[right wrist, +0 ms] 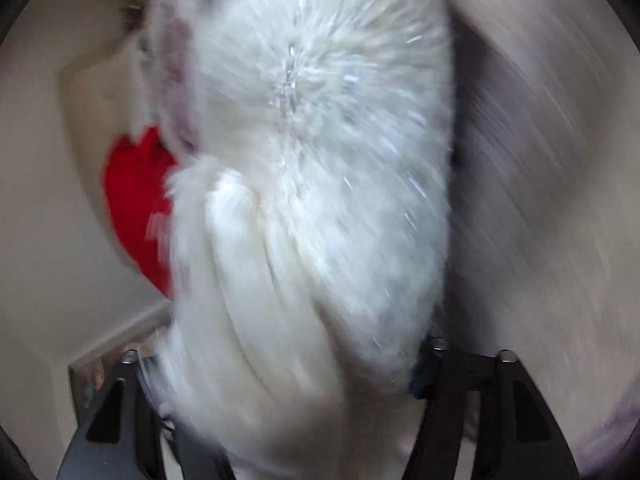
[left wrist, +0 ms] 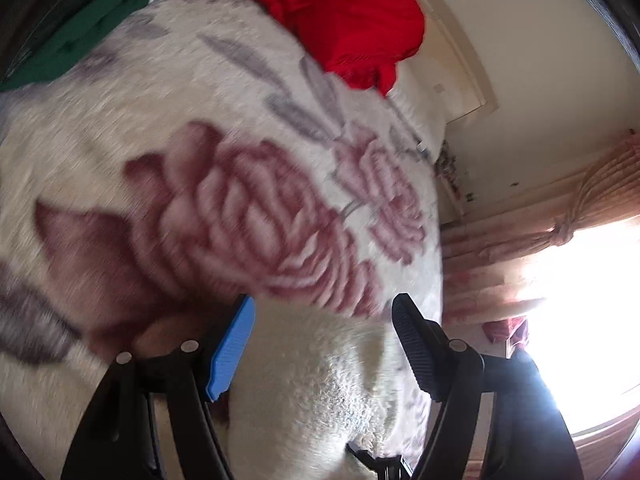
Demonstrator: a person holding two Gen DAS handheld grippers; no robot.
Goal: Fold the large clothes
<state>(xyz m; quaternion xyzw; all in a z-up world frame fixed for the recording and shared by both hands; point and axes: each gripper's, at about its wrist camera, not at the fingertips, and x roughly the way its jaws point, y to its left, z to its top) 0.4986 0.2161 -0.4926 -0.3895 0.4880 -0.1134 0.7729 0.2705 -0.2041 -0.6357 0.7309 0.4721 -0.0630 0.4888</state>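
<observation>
A thick white fleece garment (left wrist: 320, 380) lies on a bed covered by a cream blanket with pink roses (left wrist: 224, 208). My left gripper (left wrist: 324, 300) hovers over the garment's edge, open. Its blue pad (left wrist: 232, 352) and black pad (left wrist: 416, 348) stand wide apart and touch nothing. In the right wrist view a bunched fold of the same white fleece (right wrist: 312, 160) fills the whole gap of my right gripper (right wrist: 288, 320) and hides its fingertips. The fleece looks sharper than the streaked background, as if carried along in the grip.
A red garment (left wrist: 340, 12) lies at the far end of the bed, also visible as a red patch (right wrist: 136, 208). A green garment (left wrist: 80, 36) sits at the far left. A bright window (left wrist: 580, 300) with a tied pink curtain (left wrist: 520, 240) is to the right.
</observation>
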